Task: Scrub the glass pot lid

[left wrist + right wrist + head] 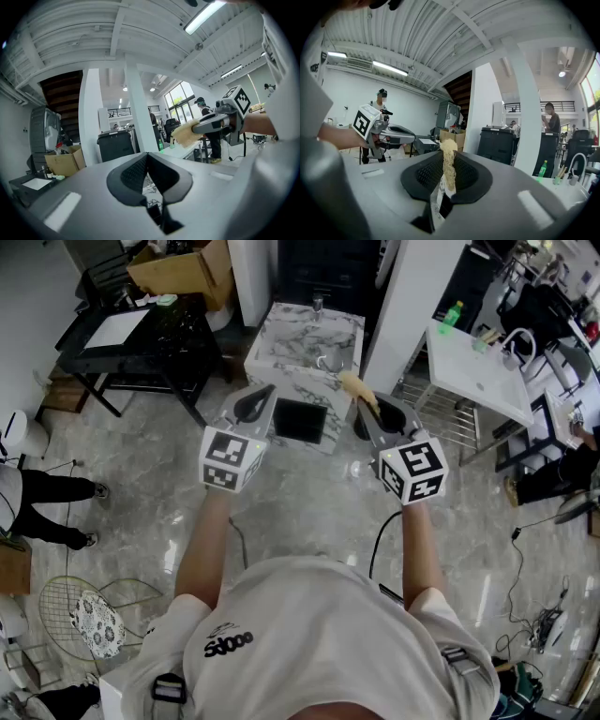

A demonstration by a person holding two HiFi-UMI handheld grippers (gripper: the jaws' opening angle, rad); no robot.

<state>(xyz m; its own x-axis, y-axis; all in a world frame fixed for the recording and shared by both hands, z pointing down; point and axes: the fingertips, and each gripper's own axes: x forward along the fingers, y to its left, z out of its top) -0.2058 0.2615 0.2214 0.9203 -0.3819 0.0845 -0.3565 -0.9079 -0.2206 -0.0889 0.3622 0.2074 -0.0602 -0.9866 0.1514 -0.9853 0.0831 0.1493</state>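
Currently my right hand-held gripper [368,416] clamps a sponge [355,387]; the left hand-held gripper [253,407] is closed empty; lid unseen, scrubbing pending.

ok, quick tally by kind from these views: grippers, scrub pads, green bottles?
Grippers: 2, left gripper with jaws shut and empty, right gripper with jaws shut on the pad
Scrub pad: 1
Green bottle: 1
Total: 4
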